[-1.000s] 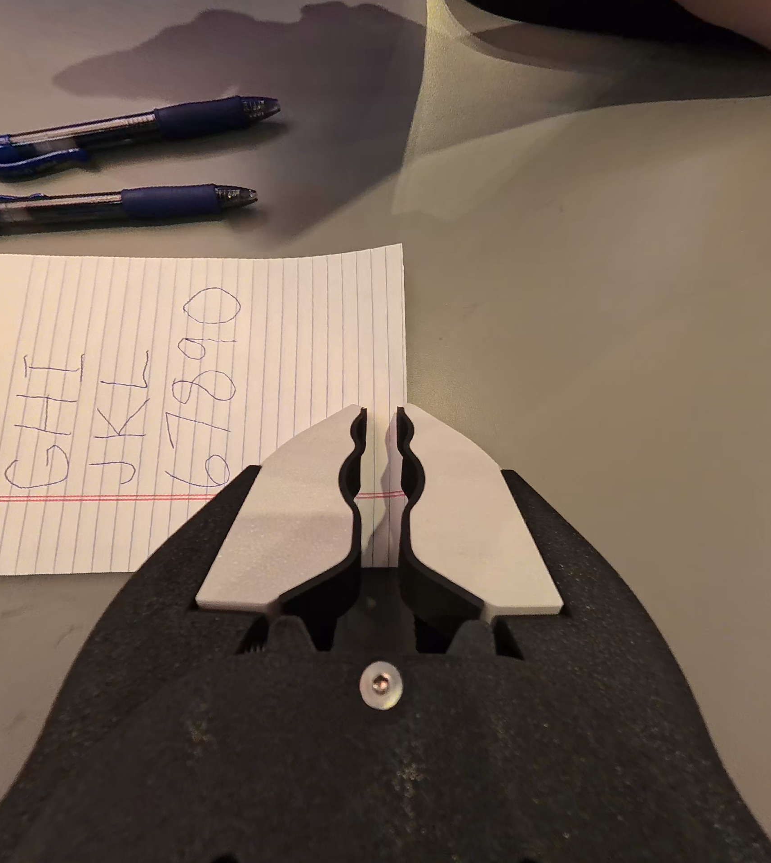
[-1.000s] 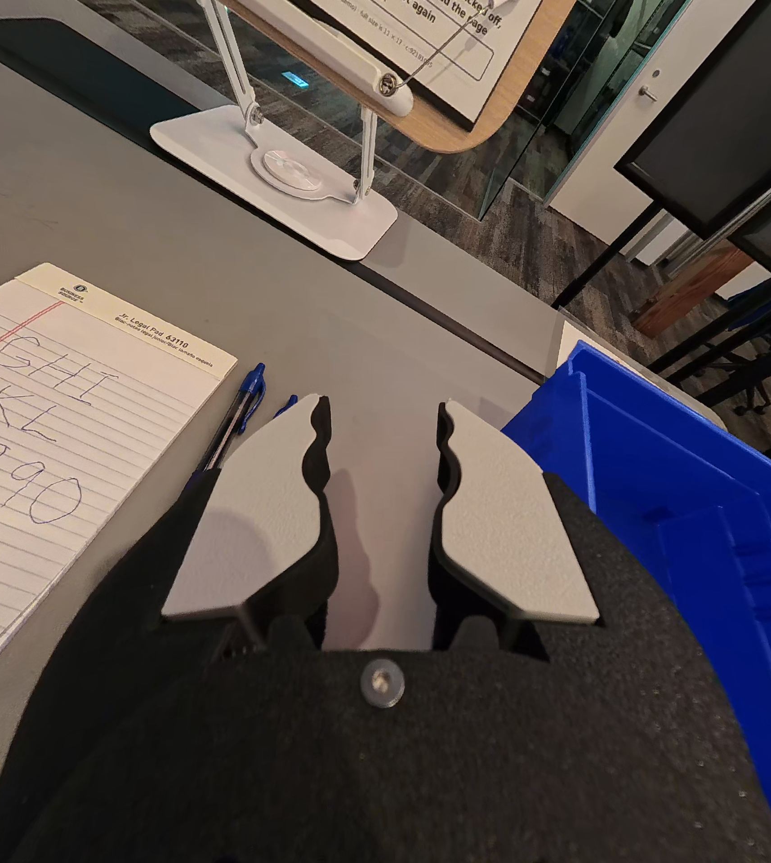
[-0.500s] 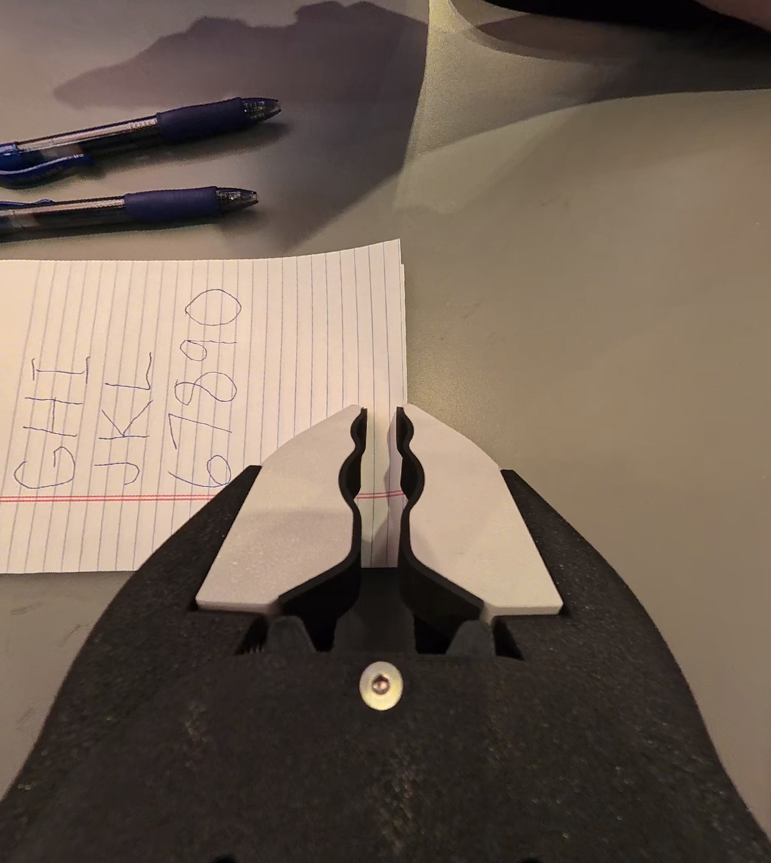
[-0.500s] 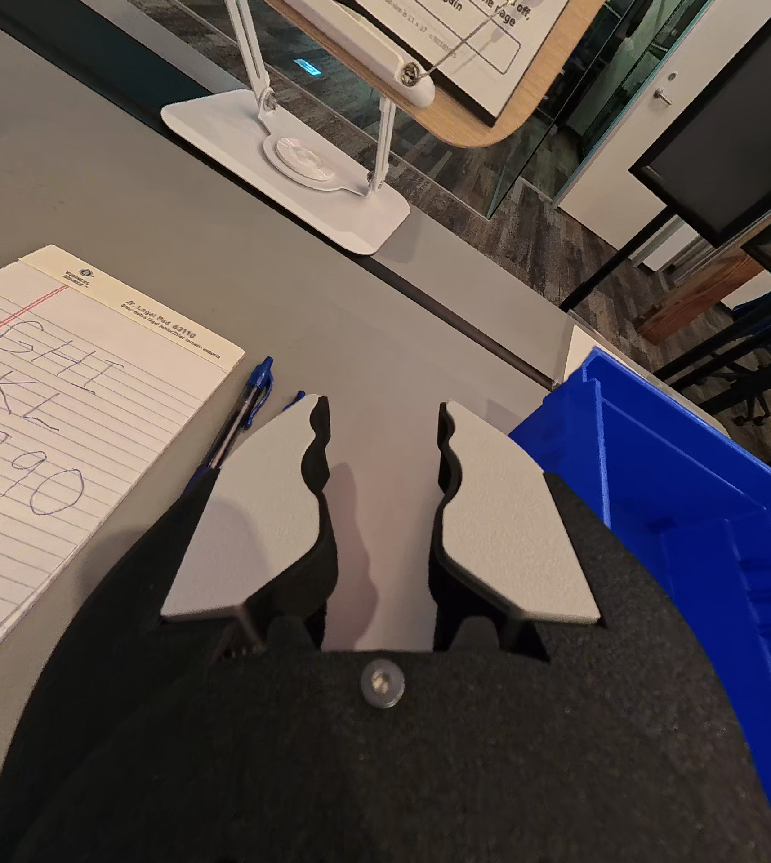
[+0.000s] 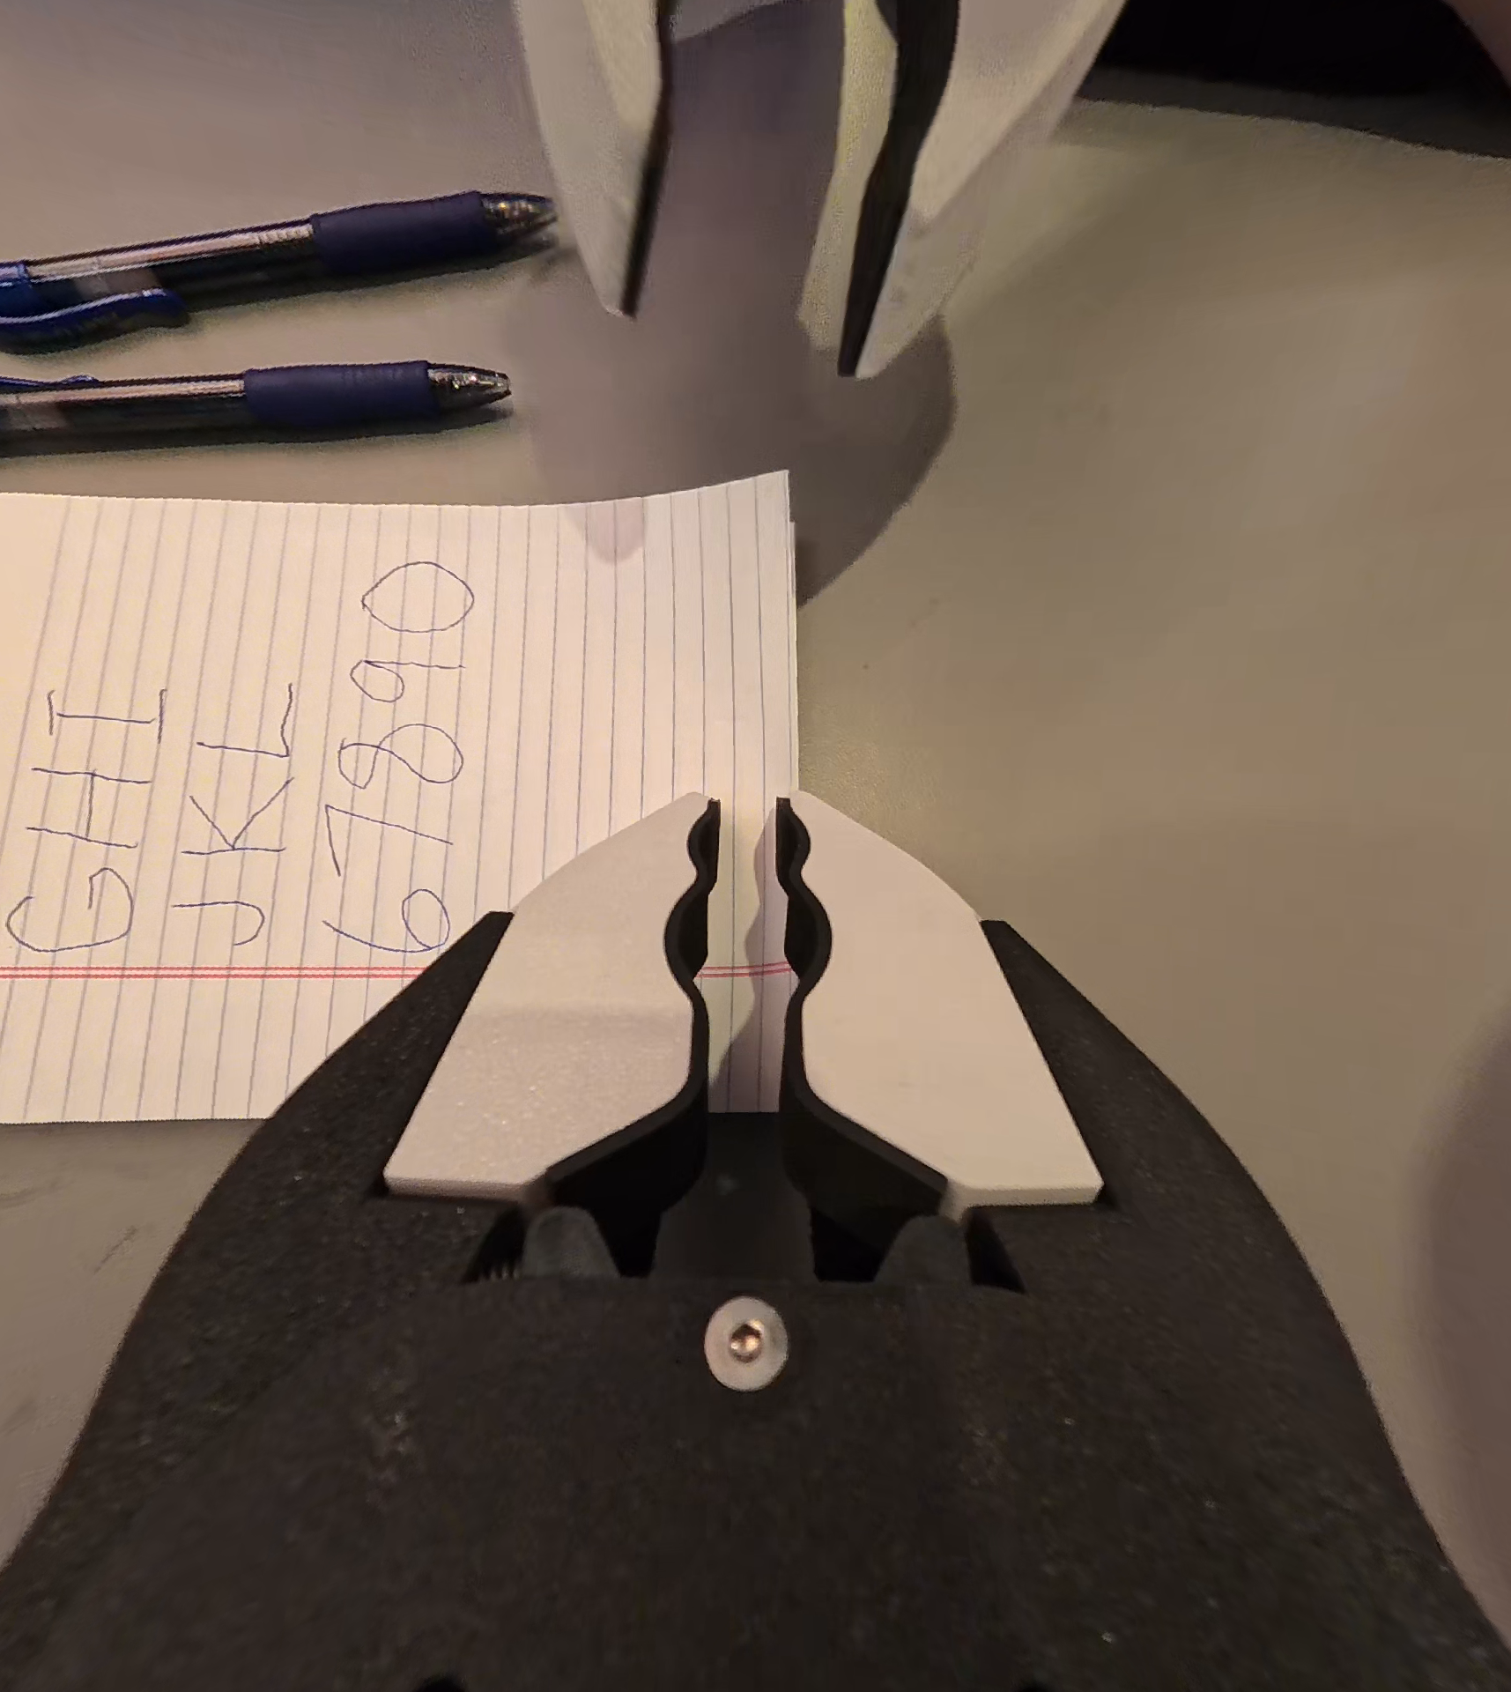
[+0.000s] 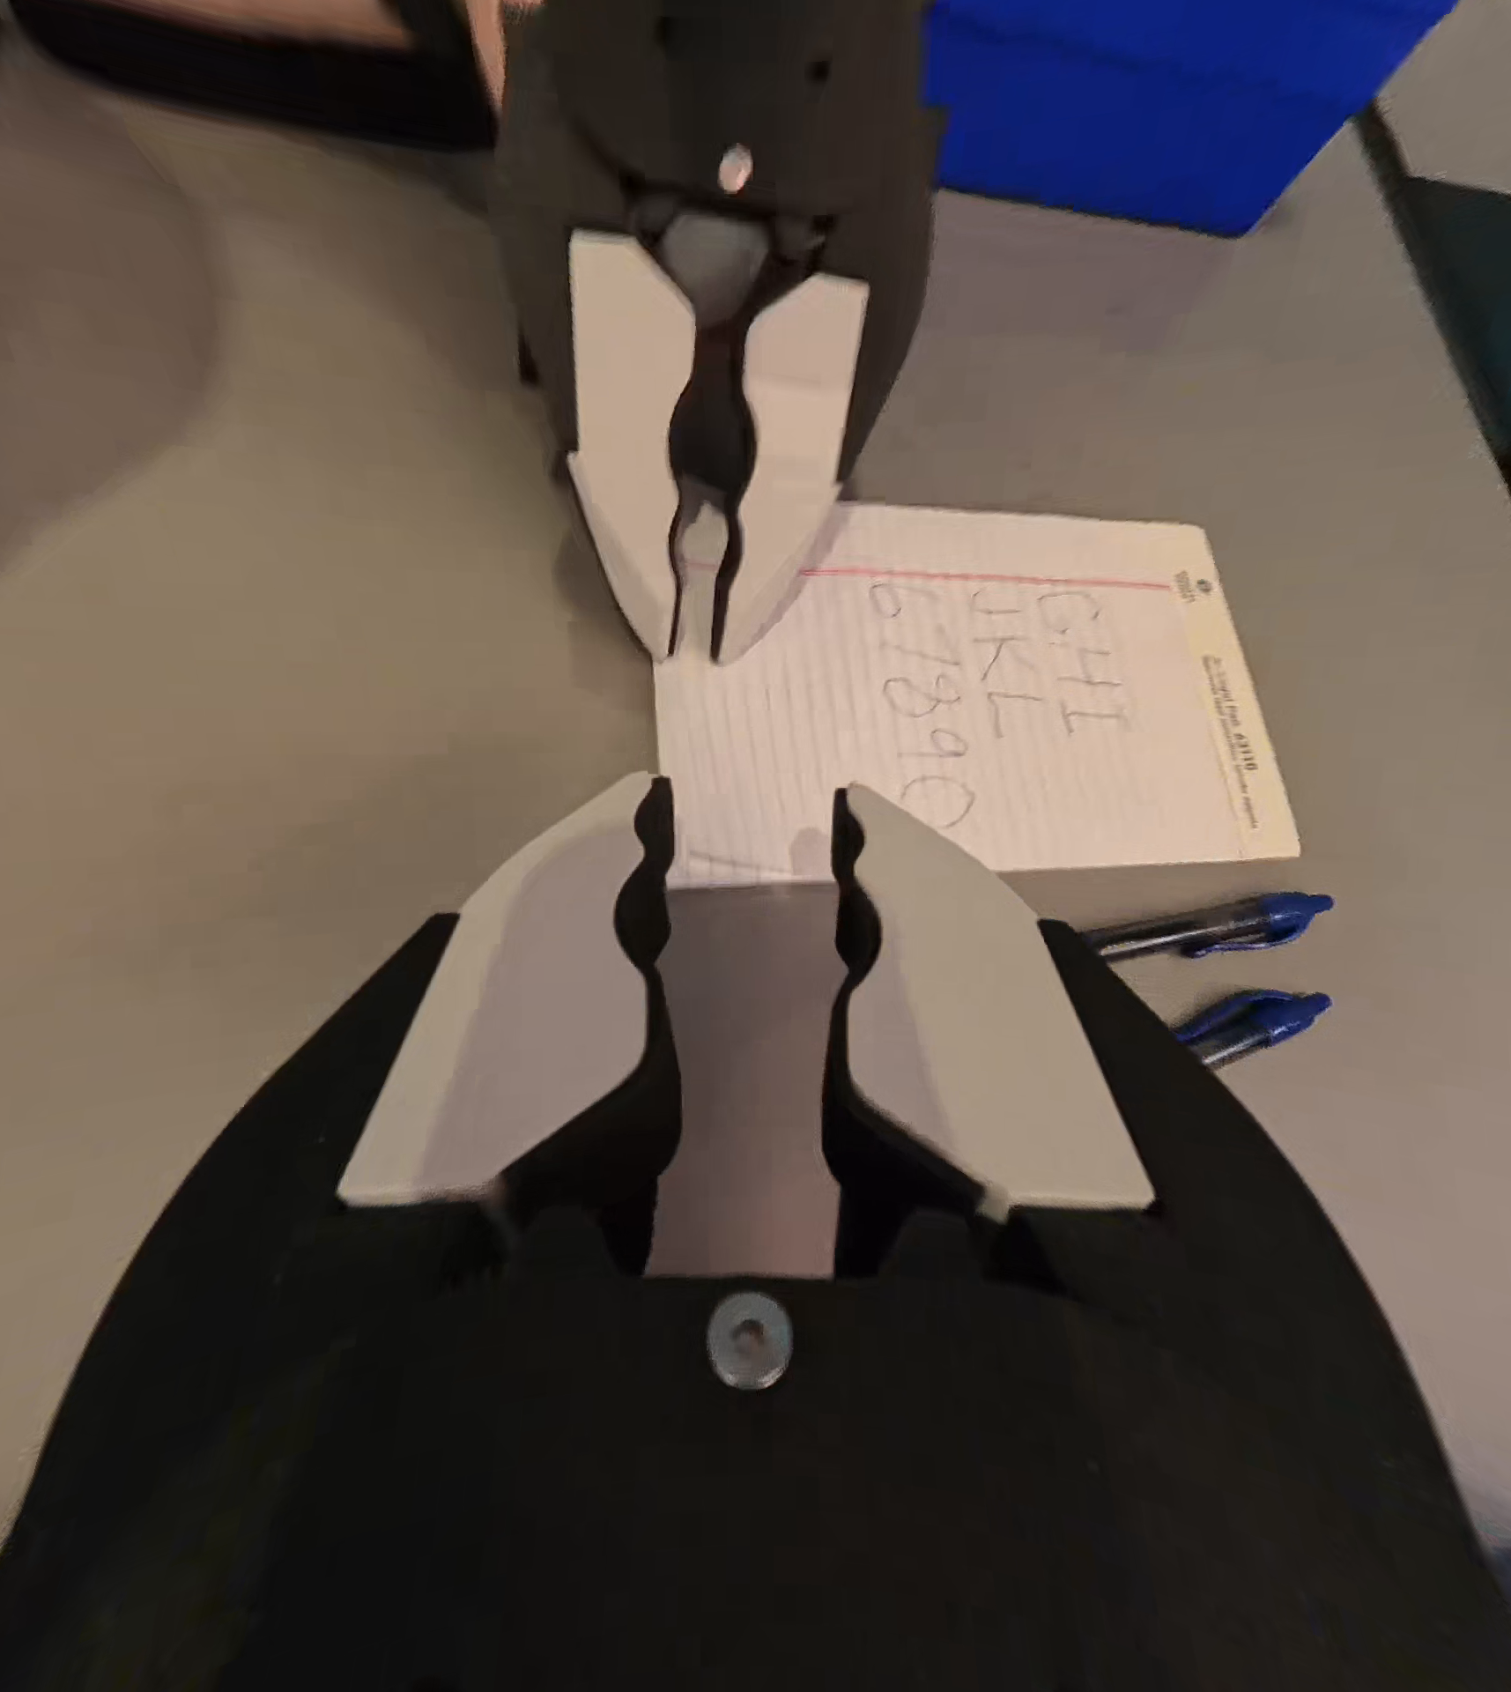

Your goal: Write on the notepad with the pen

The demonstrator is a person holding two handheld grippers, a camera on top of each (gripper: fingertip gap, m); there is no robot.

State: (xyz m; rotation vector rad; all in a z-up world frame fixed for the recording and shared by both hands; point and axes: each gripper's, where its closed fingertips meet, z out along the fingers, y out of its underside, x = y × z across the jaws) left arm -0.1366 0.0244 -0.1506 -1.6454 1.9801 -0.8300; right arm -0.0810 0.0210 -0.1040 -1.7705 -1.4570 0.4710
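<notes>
A: Leftmost?
B: Two blue-grip ballpoint pens (image 5: 211, 247) on the grey table (image 5: 1191, 641), just beside the white lined notepad (image 5: 550, 641), untouched.
A: And the grippers?
B: Left gripper (image 5: 747, 806) hovers over the pad's corner, jaws nearly together, holding nothing. Right gripper (image 5: 733, 339) has swung round to face it, jaws apart and empty.
A: Meaning?
B: Probably lining up to pick a pen.

Left claw (image 5: 747, 806): coarse black foam-textured body, two pale grey flat fingers (image 5: 568, 1007) with wavy black inner pads, silver screw with washer (image 5: 745, 1344) at centre. Right claw (image 6: 751, 792): same build, black body, grey fingers (image 6: 532, 1007), scalloped black pads, grey washer screw (image 6: 749, 1344).
</notes>
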